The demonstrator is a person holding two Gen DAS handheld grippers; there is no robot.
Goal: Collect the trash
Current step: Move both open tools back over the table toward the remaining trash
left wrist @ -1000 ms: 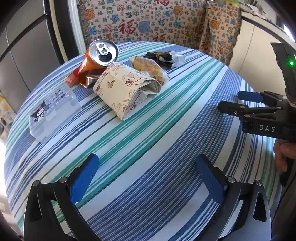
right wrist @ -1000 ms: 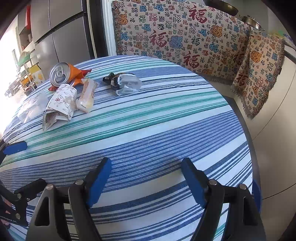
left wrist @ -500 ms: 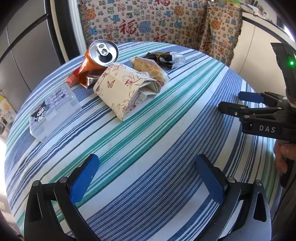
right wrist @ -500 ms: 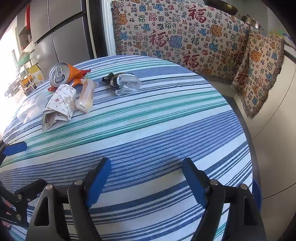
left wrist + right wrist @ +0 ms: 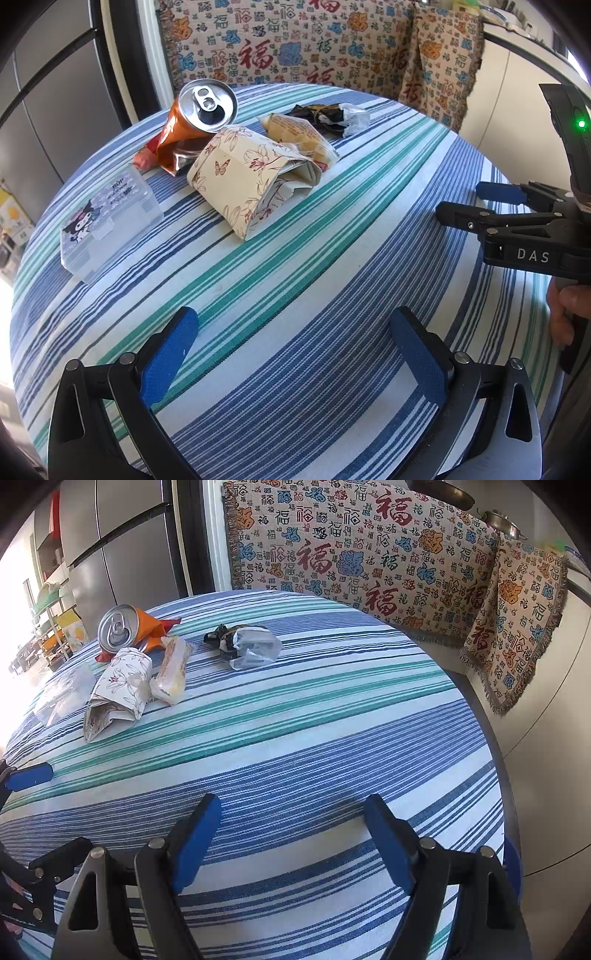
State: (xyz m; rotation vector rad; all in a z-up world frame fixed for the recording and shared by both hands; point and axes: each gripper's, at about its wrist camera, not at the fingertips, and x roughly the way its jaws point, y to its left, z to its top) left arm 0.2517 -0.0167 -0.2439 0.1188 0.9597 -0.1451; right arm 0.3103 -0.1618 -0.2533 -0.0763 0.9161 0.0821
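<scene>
Both the left claw (image 5: 291, 343) and right claw (image 5: 293, 830) gape empty low in frame; crushed can (image 5: 195, 122) sits upper left on the tabletop (image 5: 332, 258).

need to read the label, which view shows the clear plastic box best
The left wrist view: the clear box lies close, its printed lid facing the camera. In the right wrist view it is a washed-out shape in glare at the far left.

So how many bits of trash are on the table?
5, all at the far side: a crushed can, an orange wrapper behind it, floral paper, a tan wrapper, a black-and-clear wrapper. More may hide underneath.
</scene>
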